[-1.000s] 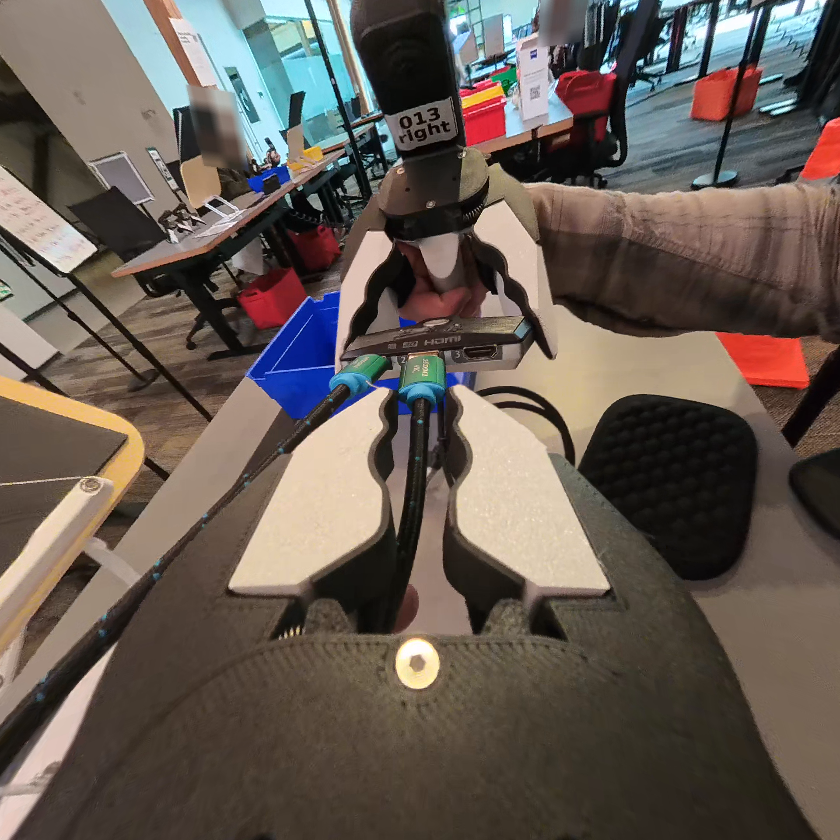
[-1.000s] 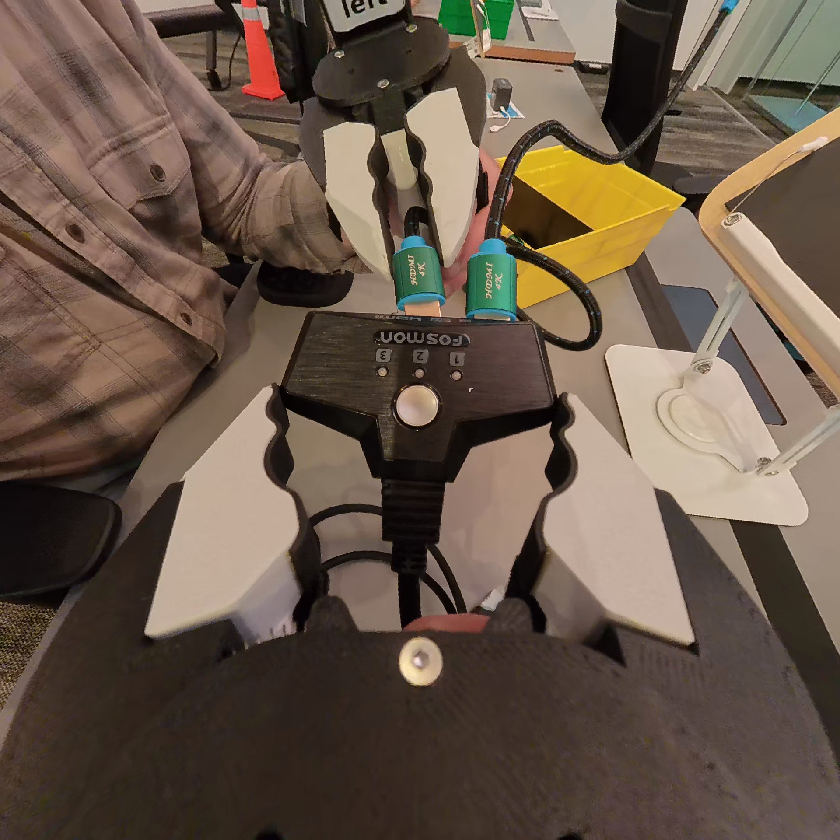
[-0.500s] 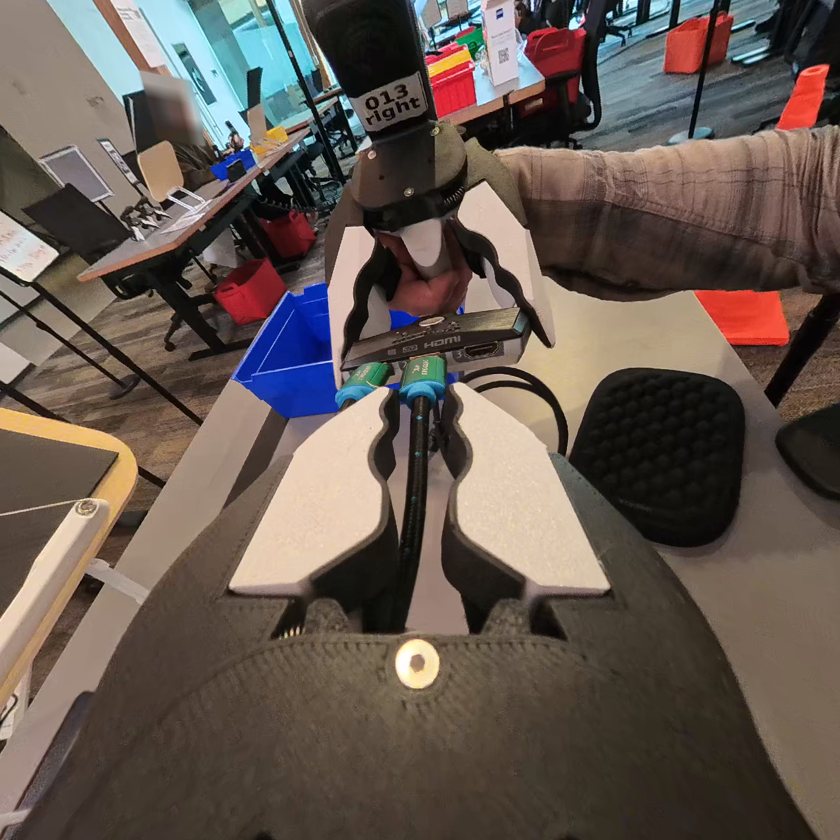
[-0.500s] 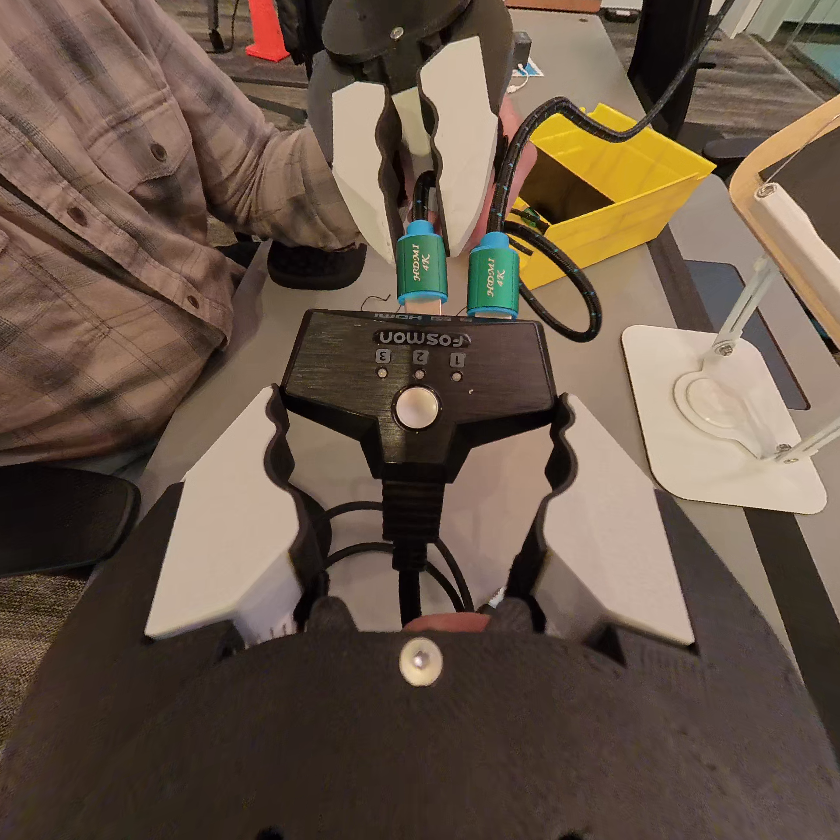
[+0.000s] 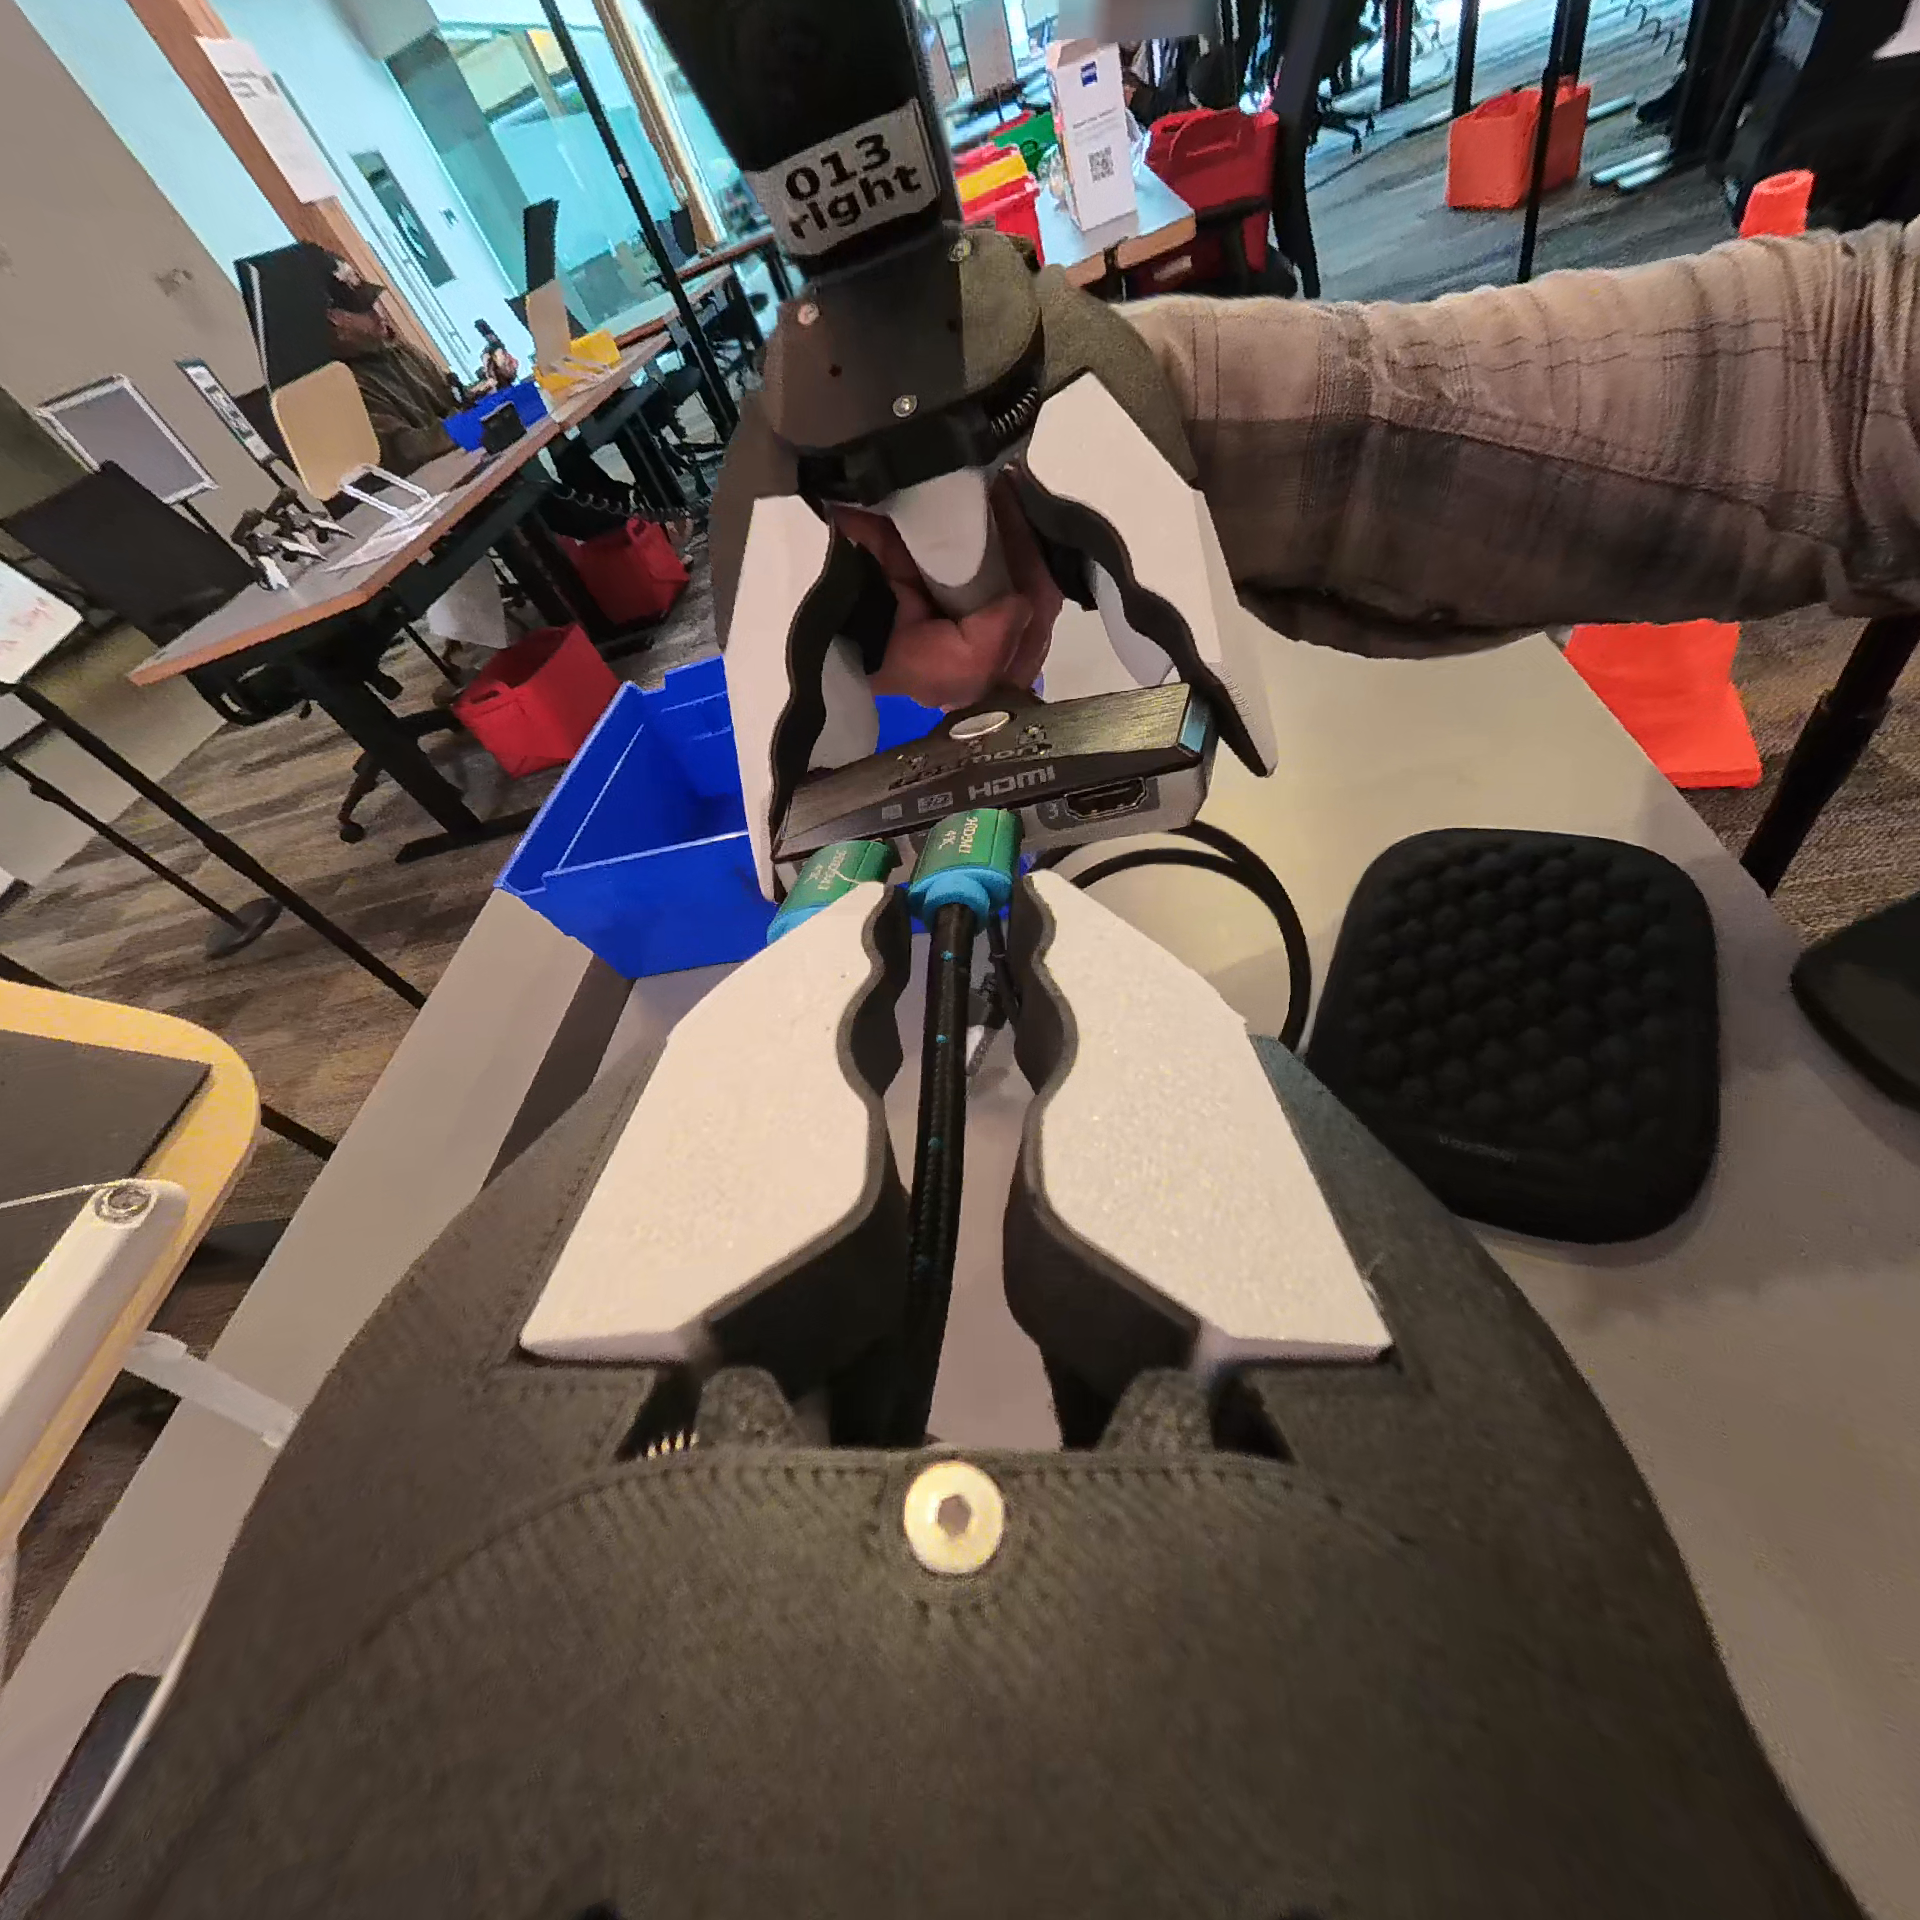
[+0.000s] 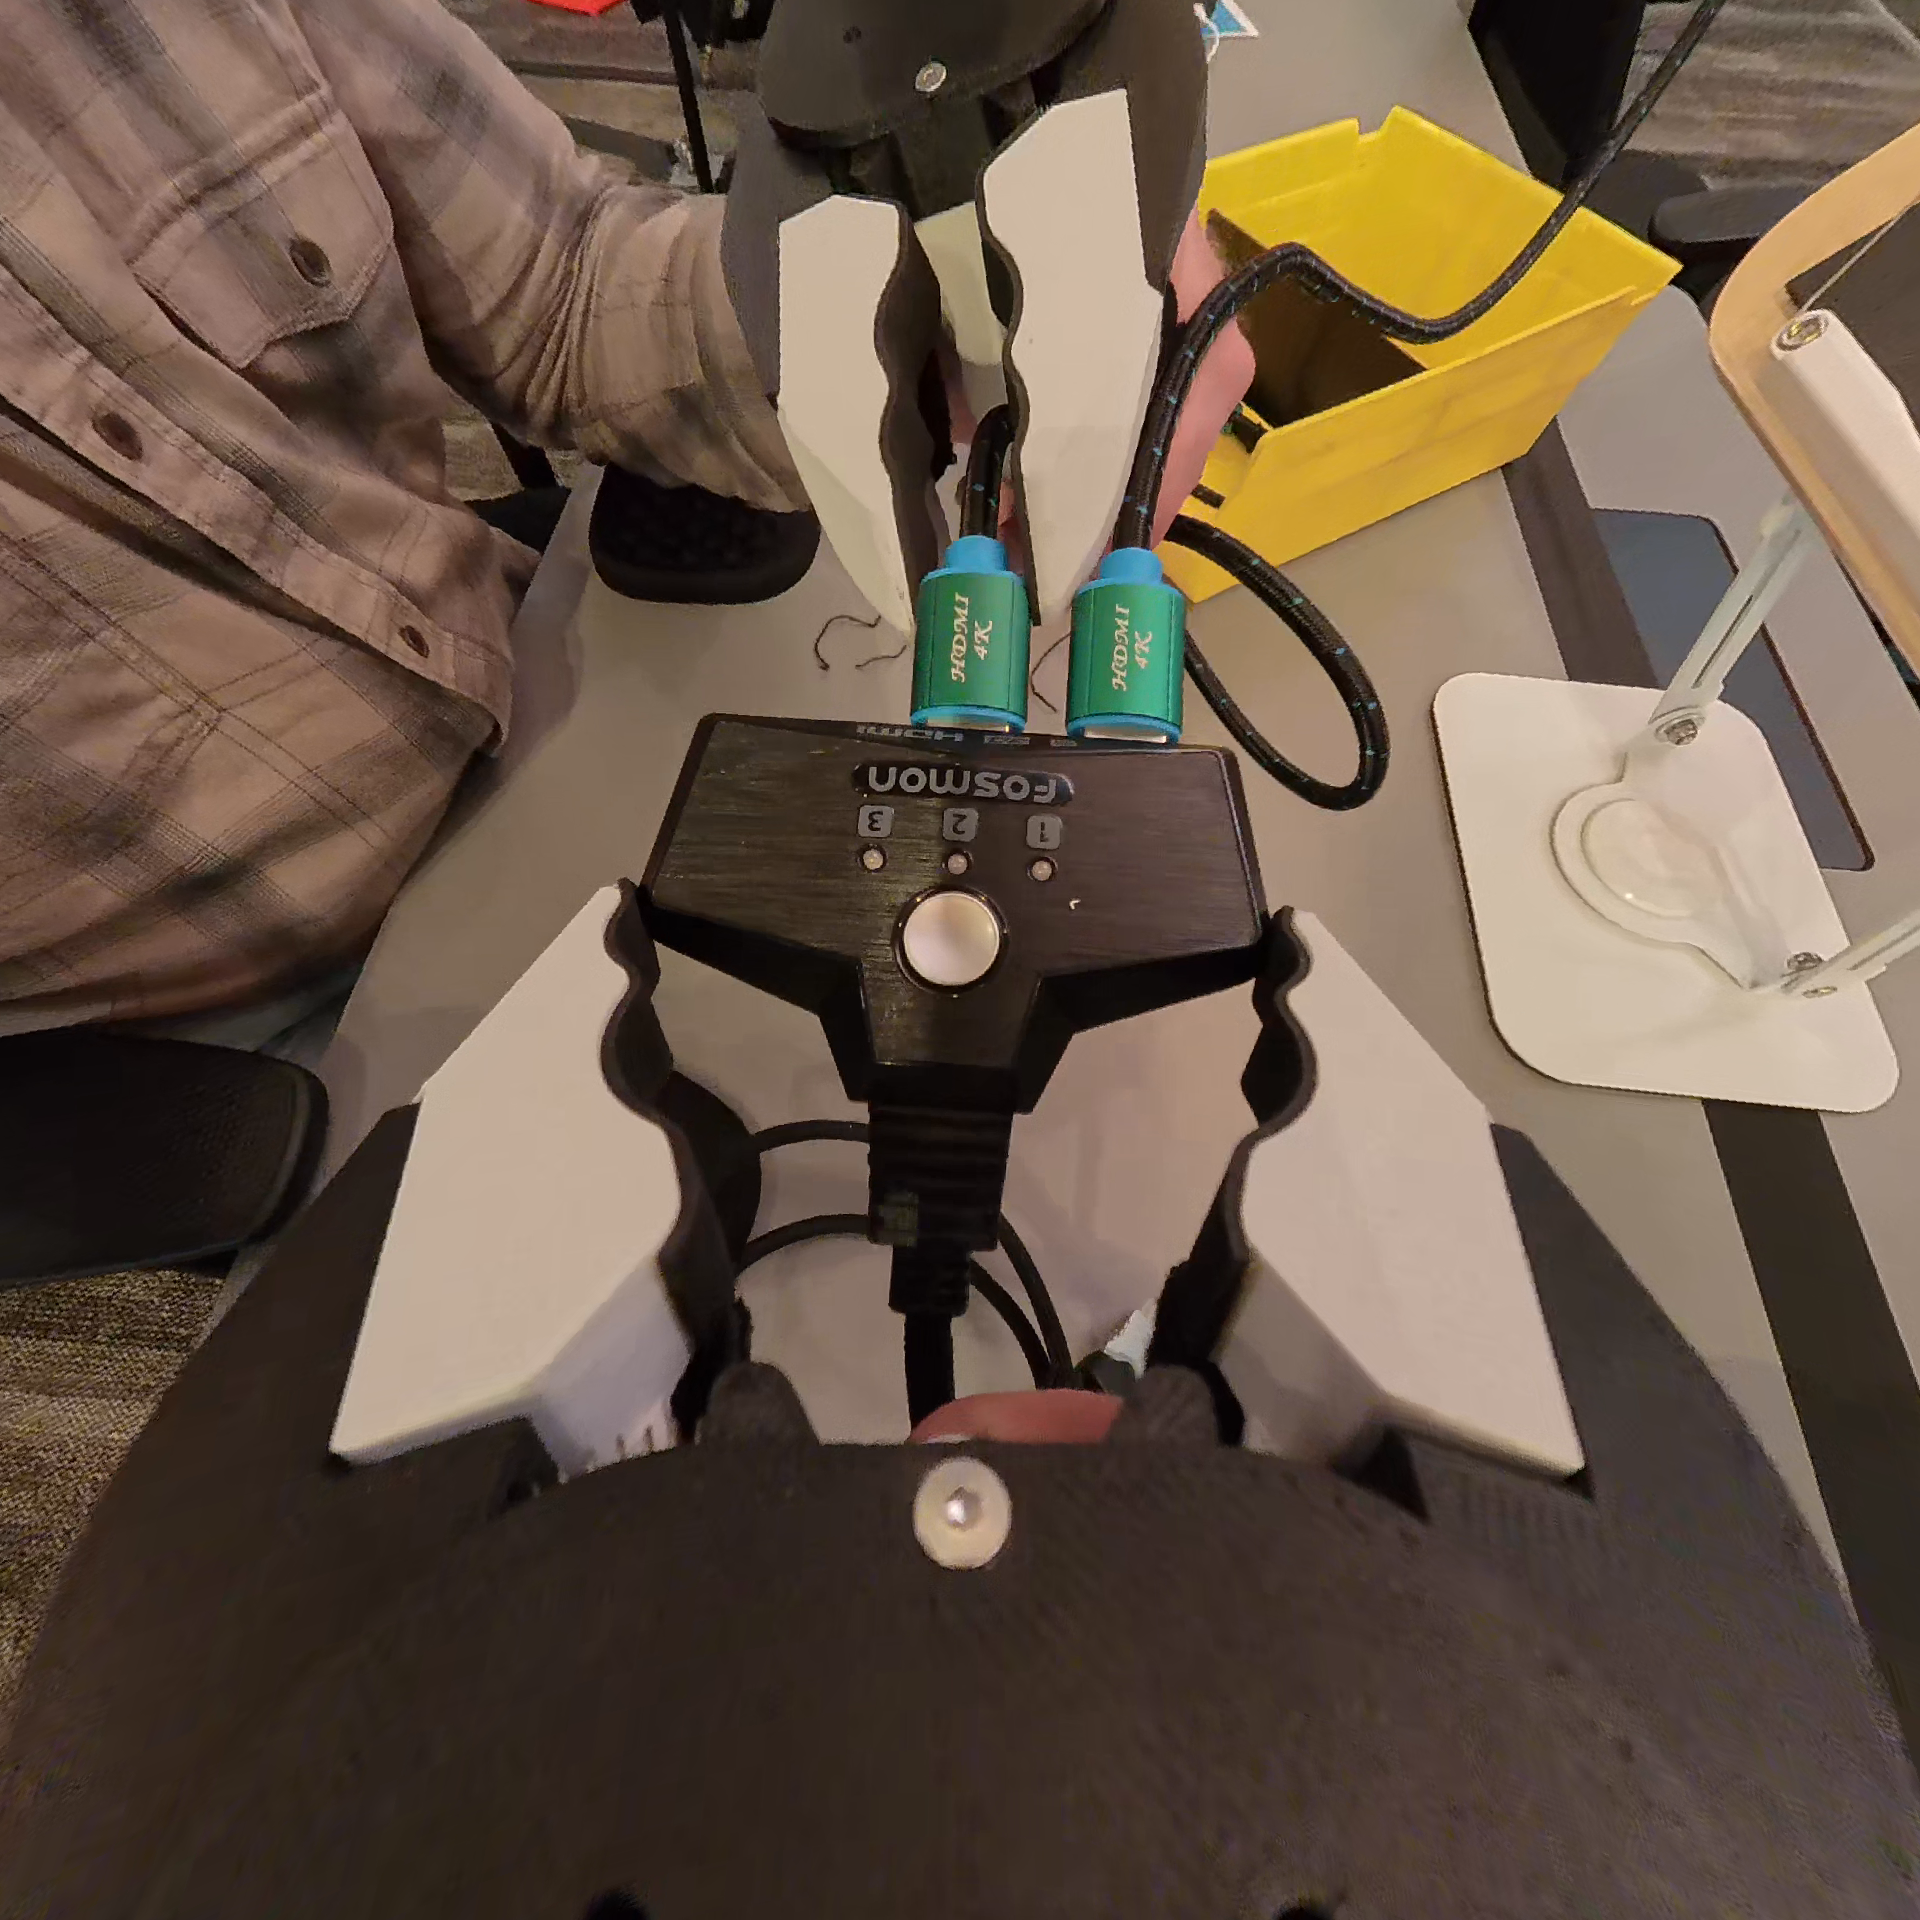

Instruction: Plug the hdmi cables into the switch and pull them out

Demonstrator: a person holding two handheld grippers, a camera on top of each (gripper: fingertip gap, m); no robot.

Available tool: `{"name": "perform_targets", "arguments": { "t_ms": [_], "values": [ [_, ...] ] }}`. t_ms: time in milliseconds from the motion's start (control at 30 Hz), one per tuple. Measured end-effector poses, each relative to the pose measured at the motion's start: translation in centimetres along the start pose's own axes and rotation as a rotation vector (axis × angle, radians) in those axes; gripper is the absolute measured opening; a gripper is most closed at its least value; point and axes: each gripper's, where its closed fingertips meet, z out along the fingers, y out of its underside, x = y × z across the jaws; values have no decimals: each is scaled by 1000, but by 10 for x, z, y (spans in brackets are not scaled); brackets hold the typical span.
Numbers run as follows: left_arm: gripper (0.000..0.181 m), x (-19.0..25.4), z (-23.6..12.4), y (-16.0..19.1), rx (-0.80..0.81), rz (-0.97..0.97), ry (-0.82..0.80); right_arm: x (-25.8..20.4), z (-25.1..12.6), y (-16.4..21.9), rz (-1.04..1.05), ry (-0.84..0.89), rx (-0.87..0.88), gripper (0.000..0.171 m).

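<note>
A black HDMI switch (image 6: 935, 821) is held by its sides in my right gripper (image 6: 956, 925), above the grey table (image 6: 1340, 613). Two green HDMI plugs sit in its far edge: the middle plug (image 6: 968, 655) and the right plug (image 6: 1127, 665). My left gripper (image 6: 971, 582) is shut on the braided cable just behind the middle plug's blue collar. In the left wrist view my left gripper (image 5: 961, 914) holds that cable (image 5: 935, 1091), with the middle plug (image 5: 961, 847) and the second plug (image 5: 836, 868) in the switch (image 5: 987, 748). My right gripper (image 5: 997, 790) faces me. One port is open.
A yellow bin (image 6: 1455, 343) stands behind the right plug, with its cable looping beside it. A blue bin (image 5: 644, 810) sits at the table's far edge. A black padded rest (image 5: 1507, 1039) lies to the right. A white stand base (image 6: 1662, 883) is nearby. A person's plaid sleeve (image 6: 260, 468) is close. The tips of one gripper are about 5 centimetres away from the tips of the other.
My left gripper has pushed the middle plug into the switch: its bare metal tip showed before and is now hidden. The right gripper has kept hold of the switch.
</note>
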Motion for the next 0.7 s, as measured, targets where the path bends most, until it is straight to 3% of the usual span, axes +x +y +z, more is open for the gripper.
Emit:
{"name": "perform_targets", "arguments": {
  "t_ms": [700],
  "values": [
    [19, 1, 7, 17, -44, -4, -30, 3, 4, 21, 9, -1, -102, 113]
  ]
}}
